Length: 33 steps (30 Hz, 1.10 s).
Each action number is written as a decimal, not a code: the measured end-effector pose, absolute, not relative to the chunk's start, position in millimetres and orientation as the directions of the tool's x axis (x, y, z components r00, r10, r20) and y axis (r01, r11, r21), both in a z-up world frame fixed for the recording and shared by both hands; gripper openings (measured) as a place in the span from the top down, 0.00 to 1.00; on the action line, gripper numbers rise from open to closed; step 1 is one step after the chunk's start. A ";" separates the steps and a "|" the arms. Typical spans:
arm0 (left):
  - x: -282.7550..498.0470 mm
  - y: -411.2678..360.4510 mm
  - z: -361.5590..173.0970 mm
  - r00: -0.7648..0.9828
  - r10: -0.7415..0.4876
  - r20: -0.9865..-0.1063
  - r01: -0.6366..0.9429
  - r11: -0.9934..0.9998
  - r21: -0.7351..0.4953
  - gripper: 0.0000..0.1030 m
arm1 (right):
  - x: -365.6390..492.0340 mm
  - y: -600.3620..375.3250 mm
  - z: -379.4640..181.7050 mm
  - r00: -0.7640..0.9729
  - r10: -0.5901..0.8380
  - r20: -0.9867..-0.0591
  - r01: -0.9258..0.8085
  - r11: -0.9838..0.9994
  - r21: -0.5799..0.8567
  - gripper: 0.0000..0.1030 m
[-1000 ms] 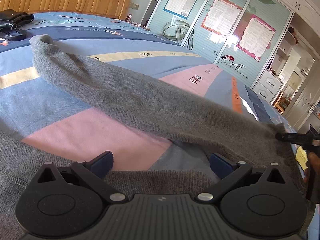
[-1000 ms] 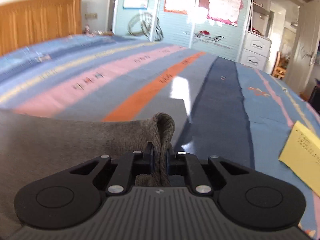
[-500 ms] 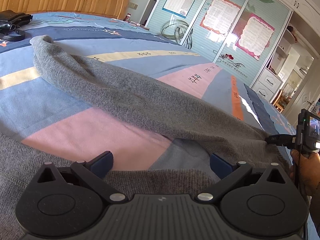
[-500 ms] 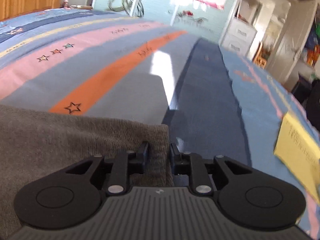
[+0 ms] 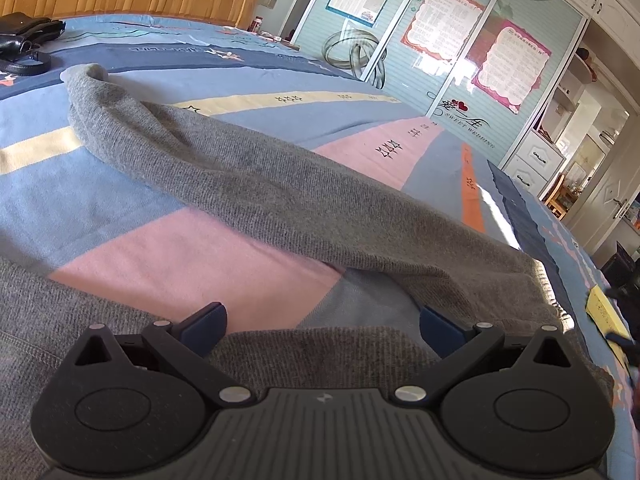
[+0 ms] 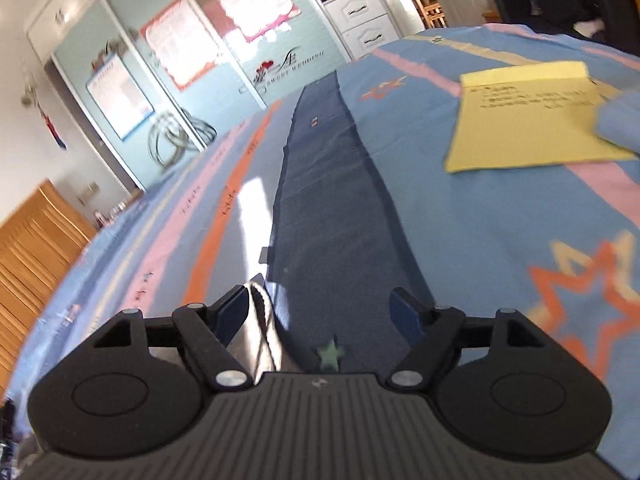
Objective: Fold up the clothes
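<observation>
Here the grey knitted sweater (image 5: 280,200) lies spread on the striped blue, pink and orange bedspread (image 5: 120,248), one long sleeve stretched across the bedspread from the cuff near the black leather bag (image 5: 24,40) to the ribbed edge by the yellow paper note (image 5: 604,316). The left hand-held gripper (image 5: 320,320) hovers just over the sweater's near edge, its blue pads spread wide with nothing clamped between them. The right hand-held gripper (image 6: 320,312) is over bare bedspread beside the yellow paper note, its jaws opening and empty; only bedspread shows between them, no knit.

The sweater looks soft, limp and light, a loose knit that will sag and stretch wherever it is lifted, and cling a little to the bedspread. It is probably best taken at firmer parts: the ribbed hem, the cuff or a shoulder seam, pinching both layers together and lifting both corners evenly so the fold falls straight.
</observation>
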State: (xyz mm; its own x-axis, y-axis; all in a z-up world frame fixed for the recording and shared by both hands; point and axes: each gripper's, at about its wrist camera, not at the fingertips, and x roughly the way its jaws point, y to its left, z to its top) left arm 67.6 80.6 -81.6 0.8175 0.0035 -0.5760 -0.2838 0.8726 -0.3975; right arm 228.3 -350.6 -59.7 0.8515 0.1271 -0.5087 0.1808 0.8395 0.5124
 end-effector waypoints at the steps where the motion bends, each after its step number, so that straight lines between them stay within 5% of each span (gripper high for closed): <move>1: 66.2 80.2 -80.5 0.817 0.004 -0.577 -0.285 0.872 -0.398 0.01 | 209.4 -356.6 -58.8 0.848 0.117 -0.517 0.209 0.822 0.529 0.21; 8: 58.4 77.3 -73.9 0.809 0.001 -0.588 -0.300 0.861 -0.411 0.01 | 132.2 -381.0 -88.4 0.829 0.160 -0.536 0.281 0.710 0.646 0.17; 18: 53.0 63.9 -70.2 0.805 -0.007 -0.593 -0.291 0.867 -0.405 0.01 | 144.5 -362.1 -113.9 0.827 0.320 -0.462 0.152 0.664 0.732 0.17; 26: 54.7 62.7 -72.9 0.800 -0.003 -0.600 -0.295 0.869 -0.397 0.01 | 159.8 -347.2 -106.4 0.817 0.286 -0.500 0.165 0.714 0.680 0.15; 27: 54.9 62.5 -72.9 0.800 -0.002 -0.601 -0.295 0.869 -0.396 0.01 | 161.2 -345.3 -104.9 0.811 0.284 -0.512 0.163 0.730 0.663 0.18; 29: 55.1 62.1 -72.9 0.799 -0.001 -0.602 -0.296 0.870 -0.395 0.01 | 163.0 -341.0 -101.2 0.790 0.252 -0.559 0.171 0.785 0.596 0.41; 30: 55.0 62.0 -72.8 0.798 -0.001 -0.602 -0.296 0.870 -0.395 0.01 | 162.4 -341.7 -102.4 0.785 0.252 -0.565 0.173 0.788 0.591 0.81; 31: 54.8 61.9 -72.6 0.798 -0.001 -0.602 -0.297 0.869 -0.395 0.01 | 161.7 -342.7 -103.7 0.781 0.253 -0.572 0.175 0.789 0.588 0.91; 33: 54.2 61.5 -72.0 0.799 -0.001 -0.602 -0.297 0.869 -0.395 0.01 | 159.2 -342.1 -104.0 0.778 0.247 -0.578 0.167 0.805 0.569 0.91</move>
State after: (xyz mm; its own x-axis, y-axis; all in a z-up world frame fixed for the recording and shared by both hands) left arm 54.2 61.5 -72.0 0.7986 -0.0009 -0.6019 -0.2971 0.8691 -0.3954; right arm 159.2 -342.1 -104.0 0.7781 0.2470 -0.5776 0.1666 0.8054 0.5689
